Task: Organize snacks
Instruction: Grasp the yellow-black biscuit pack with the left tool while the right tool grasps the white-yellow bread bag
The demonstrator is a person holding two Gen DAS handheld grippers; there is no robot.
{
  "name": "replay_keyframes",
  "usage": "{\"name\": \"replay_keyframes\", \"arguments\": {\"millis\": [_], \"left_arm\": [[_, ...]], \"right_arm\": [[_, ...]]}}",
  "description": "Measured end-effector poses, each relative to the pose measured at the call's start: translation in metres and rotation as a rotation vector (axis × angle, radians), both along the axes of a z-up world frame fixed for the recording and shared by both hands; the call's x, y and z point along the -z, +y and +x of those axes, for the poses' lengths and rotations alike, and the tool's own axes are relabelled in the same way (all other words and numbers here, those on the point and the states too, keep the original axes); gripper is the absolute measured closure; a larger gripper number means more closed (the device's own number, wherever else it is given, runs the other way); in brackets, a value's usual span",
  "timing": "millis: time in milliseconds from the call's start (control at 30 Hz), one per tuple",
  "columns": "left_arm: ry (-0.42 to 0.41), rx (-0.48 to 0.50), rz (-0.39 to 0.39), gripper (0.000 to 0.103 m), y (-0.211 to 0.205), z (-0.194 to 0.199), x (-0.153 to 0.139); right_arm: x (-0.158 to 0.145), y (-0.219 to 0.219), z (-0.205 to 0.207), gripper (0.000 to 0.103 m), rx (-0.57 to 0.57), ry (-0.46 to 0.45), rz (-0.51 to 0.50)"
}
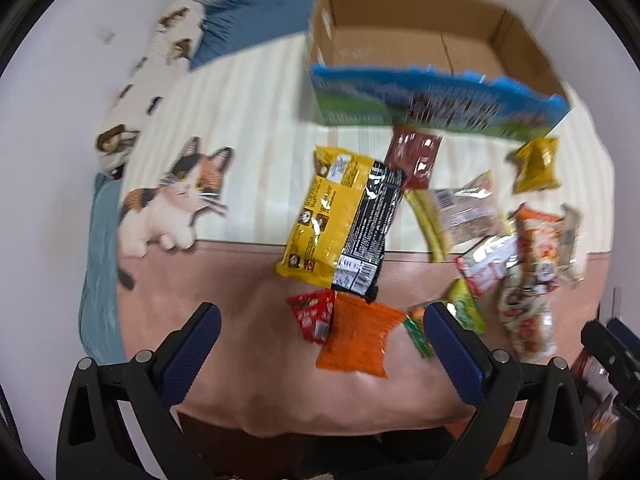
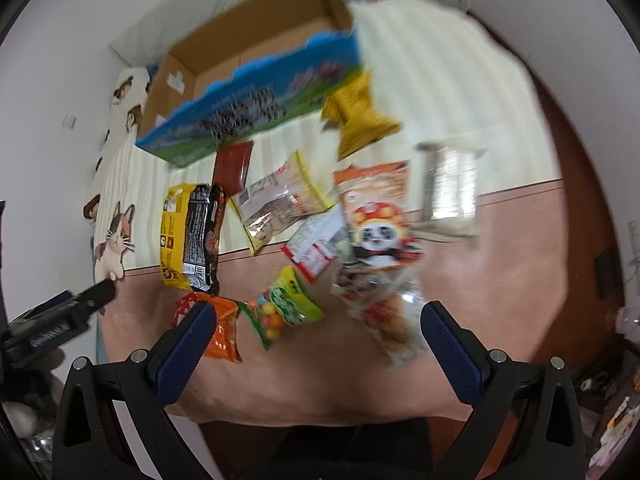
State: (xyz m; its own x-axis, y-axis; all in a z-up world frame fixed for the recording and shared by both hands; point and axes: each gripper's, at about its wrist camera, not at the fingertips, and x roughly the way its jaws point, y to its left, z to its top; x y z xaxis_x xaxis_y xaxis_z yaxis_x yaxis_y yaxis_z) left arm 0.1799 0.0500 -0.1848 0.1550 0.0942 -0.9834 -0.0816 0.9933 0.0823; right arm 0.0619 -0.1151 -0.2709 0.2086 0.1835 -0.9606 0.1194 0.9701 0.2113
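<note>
Several snack packets lie scattered on a bed. A yellow and black packet (image 1: 340, 228) (image 2: 190, 236), an orange packet (image 1: 360, 336) (image 2: 222, 332) and a small red packet (image 1: 314, 314) lie near the front edge. A green candy bag (image 2: 280, 308), a panda packet (image 2: 376, 220) and a yellow bag (image 1: 536, 164) (image 2: 360, 120) lie to the right. An open cardboard box (image 1: 420, 48) (image 2: 248, 36) with a blue printed front stands behind them. My left gripper (image 1: 320, 340) is open and empty above the orange packet. My right gripper (image 2: 316, 340) is open and empty above the green bag.
The bed has a cream striped cover (image 1: 248, 120) with a pink band (image 1: 240, 300) along its front and a printed cat (image 1: 176, 204). A blue pillow (image 1: 256, 20) lies at the back left. The left gripper also shows at the left of the right wrist view (image 2: 60, 316).
</note>
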Motion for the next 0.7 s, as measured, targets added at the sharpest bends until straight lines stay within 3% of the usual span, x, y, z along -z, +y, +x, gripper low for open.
{"name": "replay_keyframes", "arguments": {"millis": [233, 433, 567, 700], "left_arm": [[0.104, 0.044, 0.009, 0.0, 0.008, 0.055, 0.07], [0.137, 0.051, 0.012, 0.0, 0.015, 0.078, 0.104], [0.154, 0.083, 0.021, 0.0, 0.014, 0.078, 0.122], [0.169, 0.106, -0.009, 0.0, 0.019, 0.073, 0.134]], "right_arm": [[0.072, 0.017, 0.07, 0.0, 0.175, 0.116, 0.168], [0.124, 0.033, 0.112, 0.002, 0.362, 0.227, 0.289], [0.157, 0.044, 0.131, 0.015, 0.476, 0.294, 0.326], [0.178, 0.061, 0.145, 0.033, 0.46, 0.338, 0.221]]}}
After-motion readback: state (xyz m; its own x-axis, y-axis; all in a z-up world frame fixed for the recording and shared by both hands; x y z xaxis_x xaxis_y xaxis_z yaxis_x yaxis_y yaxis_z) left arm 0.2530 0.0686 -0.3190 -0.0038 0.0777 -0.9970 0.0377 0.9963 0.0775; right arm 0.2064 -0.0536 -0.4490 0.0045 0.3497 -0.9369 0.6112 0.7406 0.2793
